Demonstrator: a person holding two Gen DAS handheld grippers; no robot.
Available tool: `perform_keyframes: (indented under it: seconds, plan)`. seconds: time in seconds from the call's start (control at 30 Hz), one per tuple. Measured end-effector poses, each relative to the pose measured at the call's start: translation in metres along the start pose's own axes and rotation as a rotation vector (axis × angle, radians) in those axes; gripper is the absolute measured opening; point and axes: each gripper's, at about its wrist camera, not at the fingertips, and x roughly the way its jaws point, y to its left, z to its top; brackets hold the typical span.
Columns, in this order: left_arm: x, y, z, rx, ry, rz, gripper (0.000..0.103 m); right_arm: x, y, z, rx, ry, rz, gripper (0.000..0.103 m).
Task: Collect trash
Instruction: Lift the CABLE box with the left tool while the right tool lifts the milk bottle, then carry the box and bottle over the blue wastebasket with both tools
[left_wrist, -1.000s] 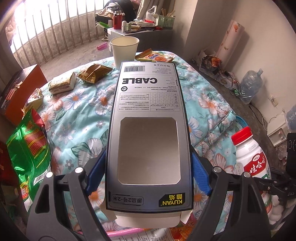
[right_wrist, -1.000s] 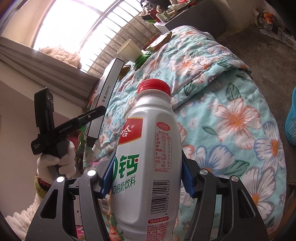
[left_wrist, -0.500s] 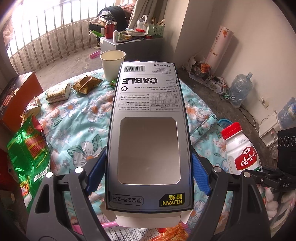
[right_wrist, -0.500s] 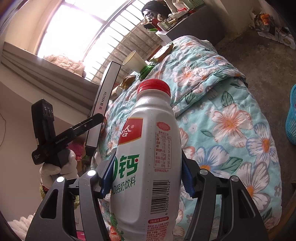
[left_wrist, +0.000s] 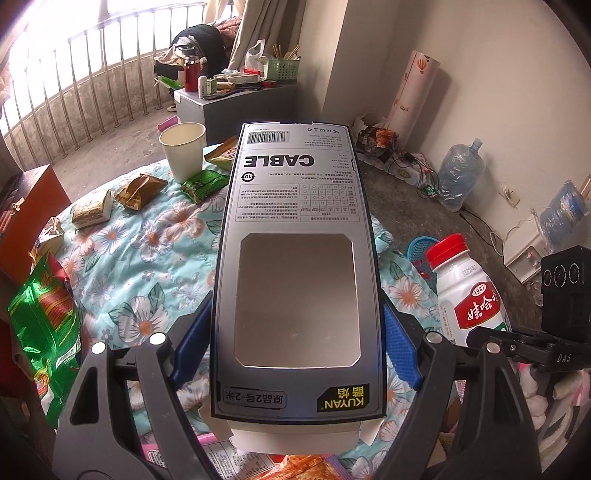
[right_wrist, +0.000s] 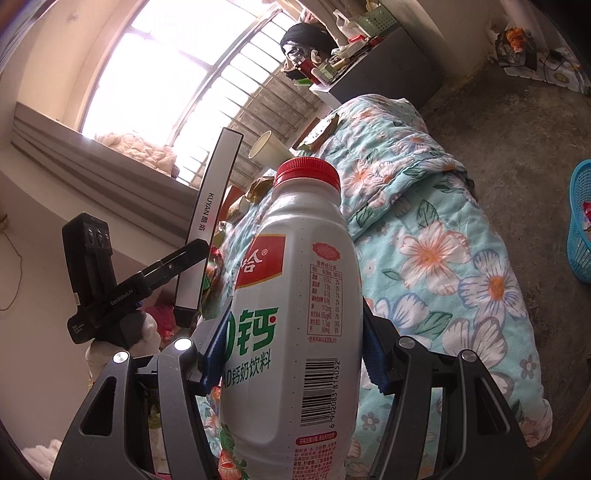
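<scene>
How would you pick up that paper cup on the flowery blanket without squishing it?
Take the paper cup around its side wall, about halfway up, coming in level from the near side. It stands upright and open at the top, with snack wrappers lying close to its base, so a sideways squeeze looks steadier than pinching the thin rim. Both tools are full now: one would probably need emptying first.

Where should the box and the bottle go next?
Probably over to the blue basket on the floor. The left tongs already grip the cable box, the right tongs grip the milk bottle, and both are lifted off the bed.
</scene>
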Motion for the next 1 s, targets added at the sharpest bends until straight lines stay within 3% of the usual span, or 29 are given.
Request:
perform_keyframes:
  seconds: [0.27, 0.6, 1.0]
  plan:
    - [0.015, -0.049, 0.012, 0.063, 0.012, -0.061, 0.078, -0.034, -0.033, 0.001, 0.074, -0.083, 0.034, 0.06]
    - [0.066, -0.15, 0.043, 0.215, 0.063, -0.169, 0.078, -0.103, -0.105, 0.004, 0.241, -0.258, 0.024, 0.06]
    - [0.169, -0.277, 0.057, 0.353, 0.254, -0.285, 0.078, -0.177, -0.217, -0.022, 0.499, -0.465, -0.001, 0.06]
